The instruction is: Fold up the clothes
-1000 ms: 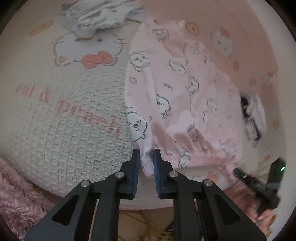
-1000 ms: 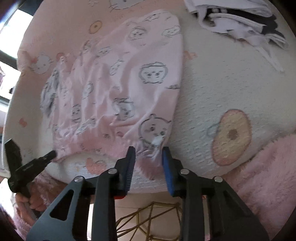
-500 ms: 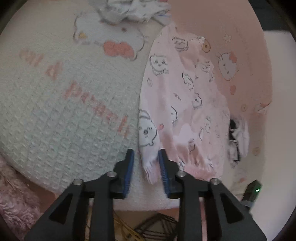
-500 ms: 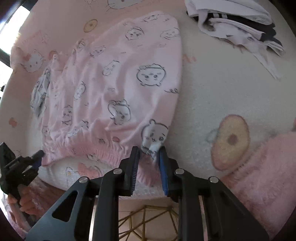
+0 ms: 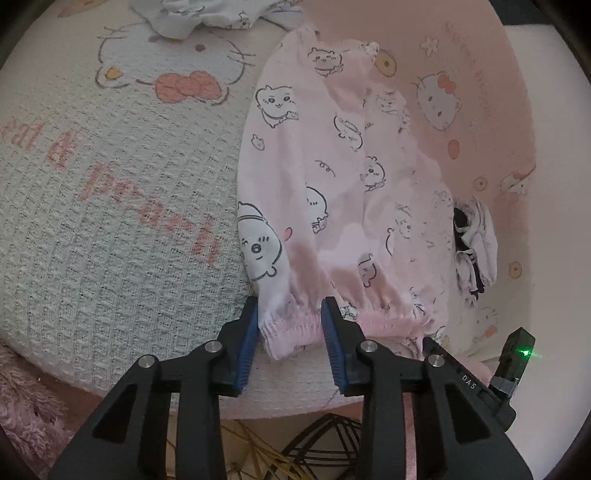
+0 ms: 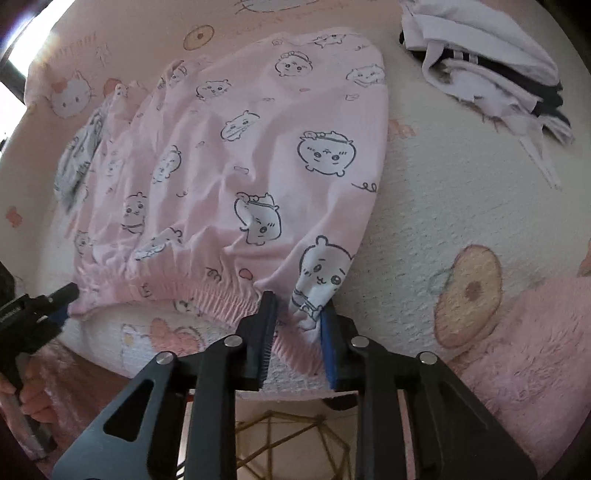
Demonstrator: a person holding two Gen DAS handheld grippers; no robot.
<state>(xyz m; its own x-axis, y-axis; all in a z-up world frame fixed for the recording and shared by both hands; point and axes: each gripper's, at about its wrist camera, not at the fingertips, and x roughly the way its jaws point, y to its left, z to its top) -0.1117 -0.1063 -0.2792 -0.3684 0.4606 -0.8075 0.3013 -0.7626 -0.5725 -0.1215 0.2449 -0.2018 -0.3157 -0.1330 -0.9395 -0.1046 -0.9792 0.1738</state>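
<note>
Left wrist view: pink pyjama bottoms [image 5: 343, 177] printed with cartoon animals, spread flat on a white waffle-weave blanket [image 5: 110, 229] bearing cat faces and pink lettering, elastic waistband nearest the camera at the blanket's near edge. Left gripper [image 5: 290, 334] at one corner of that waistband, jaws spread wide, blue pads either side of the gathered hem with daylight between pad and cloth (no pinch visible). Beyond the pyjama bottoms, at the far edge, a crumpled white printed garment [image 5: 207, 16]; just beside their right side, a small black-and-white bundle [image 5: 474, 247]. At the lower right, past the waistband, the other tool's black body with a green light [image 5: 515, 350]. Right wrist view: same pyjama bottoms [image 6: 236, 158], waistband running along the near blanket edge. Right gripper [image 6: 297, 328] at the opposite waistband corner, jaws likewise spread, the corner lying loose between them, touching of the pads not clear. Well apart from the pyjama bottoms, toward the upper right, a heap of white and dark striped clothing [image 6: 487, 70]. Beside the blanket's right edge, a fluffy pink cover [image 6: 524, 343]. Below the blanket edge, a gold wire frame [image 6: 291, 443]. At the far left, a hand [image 6: 31, 391] gripping the left tool.
</note>
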